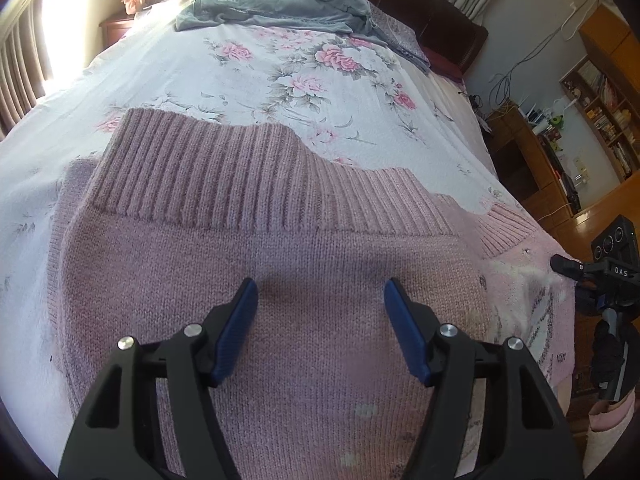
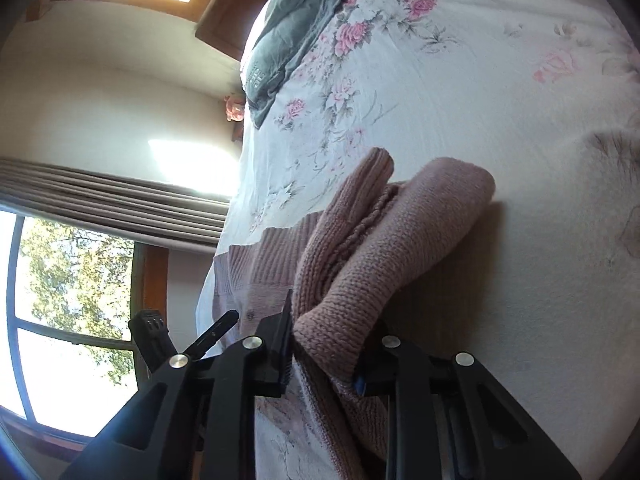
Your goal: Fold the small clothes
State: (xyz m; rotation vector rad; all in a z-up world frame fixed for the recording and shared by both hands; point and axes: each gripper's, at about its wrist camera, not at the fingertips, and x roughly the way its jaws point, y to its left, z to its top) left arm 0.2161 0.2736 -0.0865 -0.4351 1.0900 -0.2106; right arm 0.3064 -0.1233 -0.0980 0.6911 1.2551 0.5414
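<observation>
A: Where is the sweater (image 1: pixel 280 280)?

B: Spread on the bed (image 1: pixel 248 80), over the floral sheet. Its ribbed hem (image 1: pixel 248 176) lies on the side toward the grey garment (image 1: pixel 280 4) heaped at the head of the bed, well apart from it.

A: And the left hand-held gripper (image 1: pixel 320 320)?

B: Over the sweater's plain knit, just short of the hem. Its two blue pads (image 1: pixel 236 332) stand wide apart with nothing between them. Whether the tips touch the wool I cannot tell from this angle.

A: The right hand-held gripper (image 2: pixel 324 344)?

B: Clamped on a thick fold of the sweater (image 2: pixel 360 248). The knit bunches up between the fingers and rises out of them as a rolled lump, lifted off the sheet, with a shadow under it. A ribbed cuff (image 2: pixel 372 172) sticks up at the far end of that lump, on the side nearer the grey garment (image 2: pixel 288 32).

A: Is the rest of the sweater flat there?

B: Beside the lump the ribbed hem still lies flat on the bed (image 2: pixel 480 100), at the mattress edge.

A: Can each gripper see the other?

B: Yes. In the left view the right gripper (image 1: pixel 568 266) shows at the sweater's right edge, by a pale fuzzy patch (image 1: pixel 516 292) in the knit. In the right view a black part of the left gripper (image 2: pixel 152 336) shows past the bed edge, against the window (image 2: pixel 72 280) and curtain (image 2: pixel 120 196).
</observation>
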